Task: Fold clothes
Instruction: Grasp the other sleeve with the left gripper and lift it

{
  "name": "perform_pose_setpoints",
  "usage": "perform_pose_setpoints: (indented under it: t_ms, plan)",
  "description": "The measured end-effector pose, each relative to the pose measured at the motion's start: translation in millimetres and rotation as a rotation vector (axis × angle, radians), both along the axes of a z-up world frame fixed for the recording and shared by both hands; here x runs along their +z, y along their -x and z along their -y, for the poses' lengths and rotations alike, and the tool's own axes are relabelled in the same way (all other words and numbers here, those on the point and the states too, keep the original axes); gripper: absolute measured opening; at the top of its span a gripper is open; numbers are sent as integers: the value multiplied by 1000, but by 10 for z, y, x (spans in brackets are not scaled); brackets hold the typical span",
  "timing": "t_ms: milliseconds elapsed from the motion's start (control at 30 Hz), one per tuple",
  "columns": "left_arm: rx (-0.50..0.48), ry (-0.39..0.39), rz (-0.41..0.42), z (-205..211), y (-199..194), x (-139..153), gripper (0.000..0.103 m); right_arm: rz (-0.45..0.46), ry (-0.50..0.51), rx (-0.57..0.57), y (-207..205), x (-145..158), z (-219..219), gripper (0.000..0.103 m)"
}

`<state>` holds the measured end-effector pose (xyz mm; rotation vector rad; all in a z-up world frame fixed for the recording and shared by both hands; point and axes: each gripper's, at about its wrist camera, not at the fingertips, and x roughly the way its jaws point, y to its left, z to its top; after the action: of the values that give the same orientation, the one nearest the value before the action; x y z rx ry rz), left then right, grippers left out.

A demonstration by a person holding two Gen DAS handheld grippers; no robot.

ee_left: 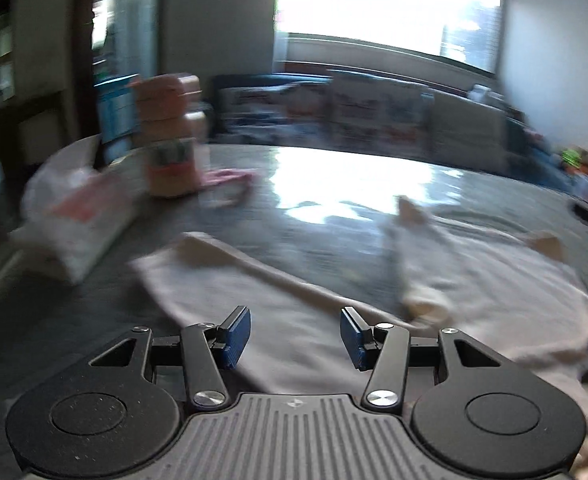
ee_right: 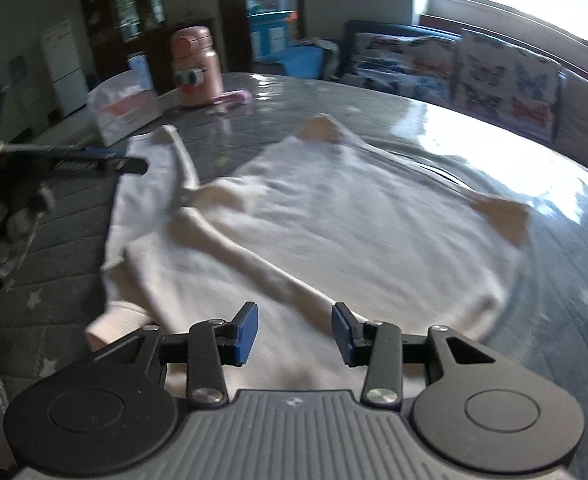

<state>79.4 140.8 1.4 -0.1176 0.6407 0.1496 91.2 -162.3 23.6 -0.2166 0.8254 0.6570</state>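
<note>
Both pairs of fingers stand spread with nothing between them: the left gripper hovers over the near part of a pale garment, and the right gripper does the same over its near hem, the blue pads clear of the cloth in each wrist view.

That garment — a cream, long-sleeved top — lies spread on the grey, star-patterned table. In the right wrist view one sleeve crosses the body on a slant, from near the left shoulder down toward the right gripper. A second sleeve trails off to the left, and its cuff sits just beside the left edge of the right gripper's frame. Two tan corners stick up along the far edge of the cloth.

Also in the right wrist view, the left gripper reaches in from the left edge, blurred, above the left sleeve; whether it touches the cloth cannot be told there.

At the far side of the table stand a pink bottle with a cartoon face and, beside it, a white packet with red print — both well apart from the garment's body.
</note>
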Motion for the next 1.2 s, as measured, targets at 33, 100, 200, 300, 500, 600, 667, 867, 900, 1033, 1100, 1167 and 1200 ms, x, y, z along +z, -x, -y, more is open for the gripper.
perform_pose_setpoints:
  t_ms: [33,100,200,300,500,600,667,867,900,1033,1100,1167,1200]
  plan:
    - [38,1,-3,-84,-14,-11,52,1,0,21,0,2,-85,40]
    - [95,-1,-11,-248,-46,-32,52,-2,-9,61,0,11,-245,39]
    - [148,16,-21,-436,-69,-52,52,2,-19,104,-12,23,-452,39]
    - [178,28,-20,-557,-86,-61,52,-3,-27,141,-27,12,-618,33]
    - [214,67,-32,-722,-199,-111,51,-6,-23,191,-37,-60,-861,32]
    - [227,90,-44,-782,-265,-146,45,-18,-8,199,-25,-110,-912,33]
    - [237,94,-48,-806,-289,-170,41,-14,-8,199,-2,-97,-905,33]
    - [263,94,-38,-855,-348,-174,37,-5,-31,181,31,-15,-808,33]
    - [266,83,-37,-850,-362,-181,32,-3,-32,178,32,-5,-796,33]
    - [282,71,-33,-864,-382,-191,5,2,-41,158,40,29,-737,33]
    - [287,69,-12,-850,-328,-143,3,6,-49,147,57,63,-683,33]
    - [272,53,28,-792,-248,-43,3,13,-59,135,71,97,-617,33]
    - [261,47,50,-757,-204,16,2,16,-63,127,77,112,-581,33]
